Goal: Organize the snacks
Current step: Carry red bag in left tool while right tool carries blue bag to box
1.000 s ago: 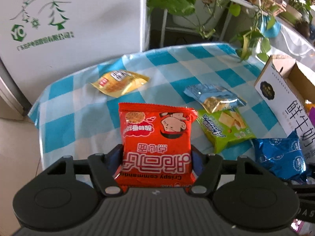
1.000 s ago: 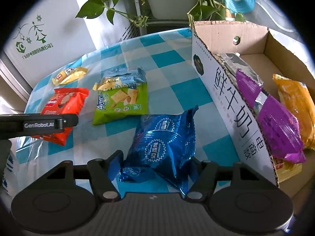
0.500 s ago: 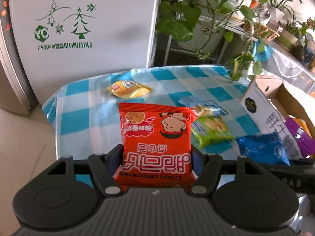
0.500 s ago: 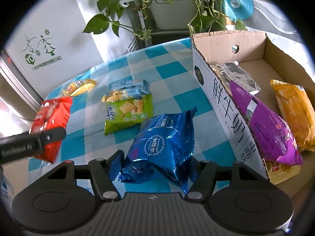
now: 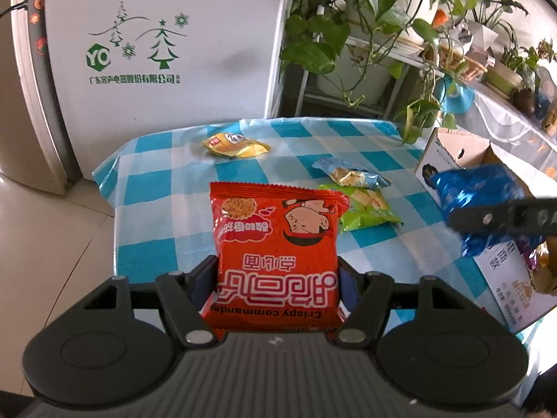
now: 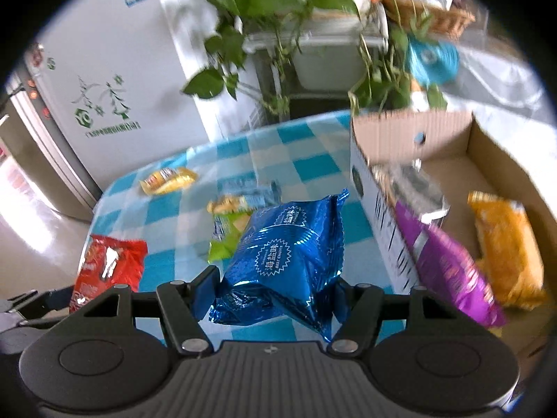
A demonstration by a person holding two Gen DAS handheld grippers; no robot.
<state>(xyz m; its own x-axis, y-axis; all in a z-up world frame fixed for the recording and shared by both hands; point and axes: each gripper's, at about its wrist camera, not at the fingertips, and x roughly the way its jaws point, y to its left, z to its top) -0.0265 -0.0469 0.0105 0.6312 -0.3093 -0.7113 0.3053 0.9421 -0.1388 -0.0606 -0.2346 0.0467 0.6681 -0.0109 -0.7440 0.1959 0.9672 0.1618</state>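
The red snack bag (image 5: 275, 254) is pinched between the fingers of the left gripper (image 5: 276, 287), above the checkered surface (image 5: 153, 216). The blue snack bag (image 6: 285, 261) is pinched by the right gripper (image 6: 275, 291), lifted just beside the cardboard box (image 6: 383, 216). A green bag (image 5: 365, 209) and a yellow bag (image 5: 235, 144) lie on the surface.

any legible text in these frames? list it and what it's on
"Crispy commander", upside down: red packet.
"BEST CHOICE": blue packet.
"YO" logo: white fridge.
Chinese print on the fridge, both packets and the carton shows too; the smaller print is too small or blurred to read.
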